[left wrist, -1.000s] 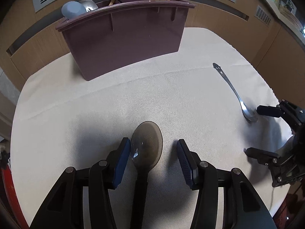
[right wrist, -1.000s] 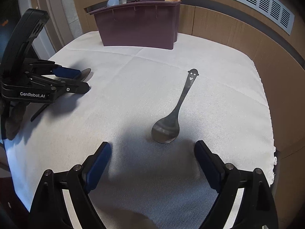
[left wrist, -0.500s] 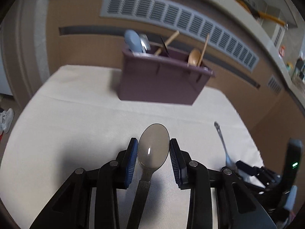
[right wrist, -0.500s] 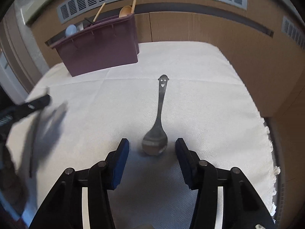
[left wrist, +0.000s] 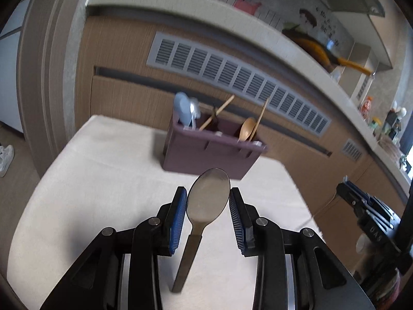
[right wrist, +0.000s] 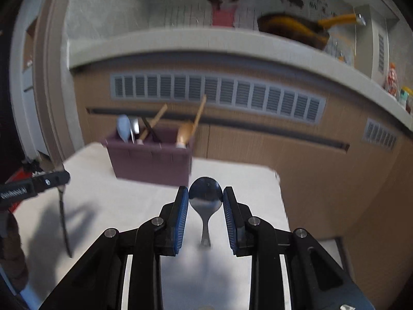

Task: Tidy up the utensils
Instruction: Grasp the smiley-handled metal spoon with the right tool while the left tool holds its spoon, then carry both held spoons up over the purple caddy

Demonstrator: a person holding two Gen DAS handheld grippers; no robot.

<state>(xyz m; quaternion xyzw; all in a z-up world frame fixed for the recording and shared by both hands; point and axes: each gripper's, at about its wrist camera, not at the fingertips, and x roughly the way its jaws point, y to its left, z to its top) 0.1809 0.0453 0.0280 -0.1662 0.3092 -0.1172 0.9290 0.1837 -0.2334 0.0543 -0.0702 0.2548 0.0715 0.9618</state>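
My left gripper (left wrist: 207,199) is shut on a dark translucent spoon (left wrist: 206,201) by its bowl, lifted above the white-clothed table (left wrist: 90,180), handle hanging toward me. My right gripper (right wrist: 205,196) is shut on a metal spoon (right wrist: 205,193) by its bowl, also lifted. The purple utensil caddy (left wrist: 209,149) stands at the table's far edge, ahead of both grippers; it also shows in the right wrist view (right wrist: 152,160). It holds a blue spoon (left wrist: 183,111), chopsticks and a wooden spoon (left wrist: 247,129). The left gripper with its hanging spoon shows in the right wrist view (right wrist: 49,180).
A wood-panelled wall with a grey vent grille (right wrist: 216,93) rises behind the table. A ledge above it carries bottles (left wrist: 366,106) and a pan (right wrist: 291,31). The table's right edge (right wrist: 281,201) drops off beside my right gripper. The right gripper shows at the left view's edge (left wrist: 361,204).
Both grippers closed on their spoons' bowls and lifted them off the cloth. Both views tilted up and the caddy now sits farther ahead.
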